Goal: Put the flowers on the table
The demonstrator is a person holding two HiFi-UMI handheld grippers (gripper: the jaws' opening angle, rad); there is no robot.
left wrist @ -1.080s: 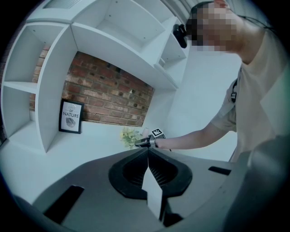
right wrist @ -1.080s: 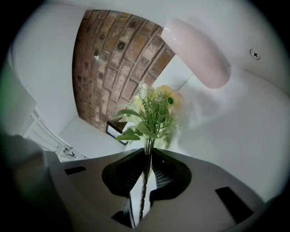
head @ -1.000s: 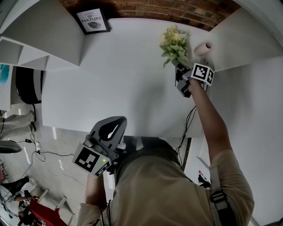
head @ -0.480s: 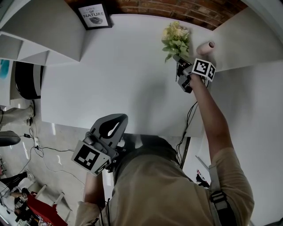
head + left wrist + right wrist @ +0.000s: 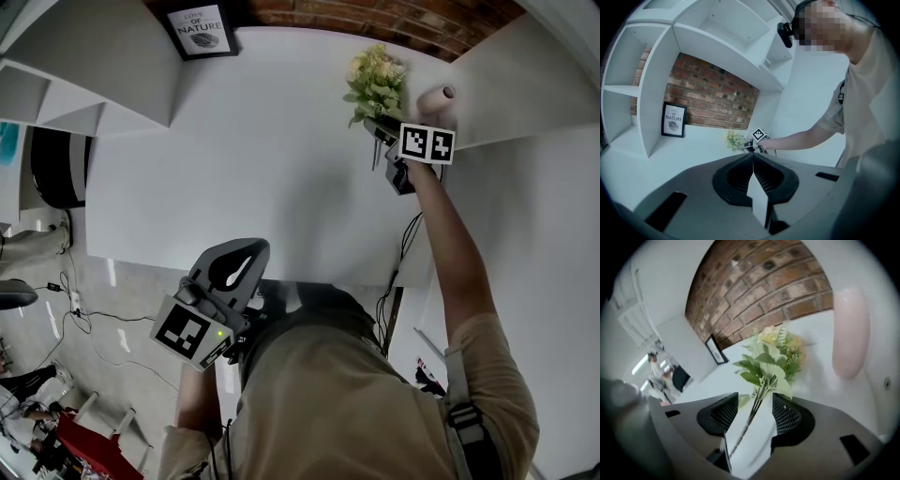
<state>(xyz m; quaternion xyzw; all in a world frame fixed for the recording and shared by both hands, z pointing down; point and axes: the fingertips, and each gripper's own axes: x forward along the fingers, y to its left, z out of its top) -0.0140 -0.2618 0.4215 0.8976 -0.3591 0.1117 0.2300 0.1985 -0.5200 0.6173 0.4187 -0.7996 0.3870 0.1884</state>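
The flowers [image 5: 375, 80] are pale yellow and cream among green leaves, on thin greenish-brown stems. The table [image 5: 234, 159] is plain white. The brick wall [image 5: 394, 17] is reddish brown with paler joints. The framed print [image 5: 200, 30] has a black frame around white paper with dark lettering. A cylinder [image 5: 433, 101] is pale pink. The left gripper [image 5: 753, 161] is dark grey, its cube patterned in black-and-white squares. The person's shirt [image 5: 356, 403] is beige.

beige short-sleeved t-shirt [image 5: 347, 403], dark strap [image 5: 462, 419] with a grey buckle over the right shoulder. black head camera [image 5: 786, 33] on a headband. left gripper [image 5: 246, 251]: dark grey moulded shell, ribbed black pads, black-and-white marker cube [image 5: 192, 336], small green light [image 5: 218, 334].
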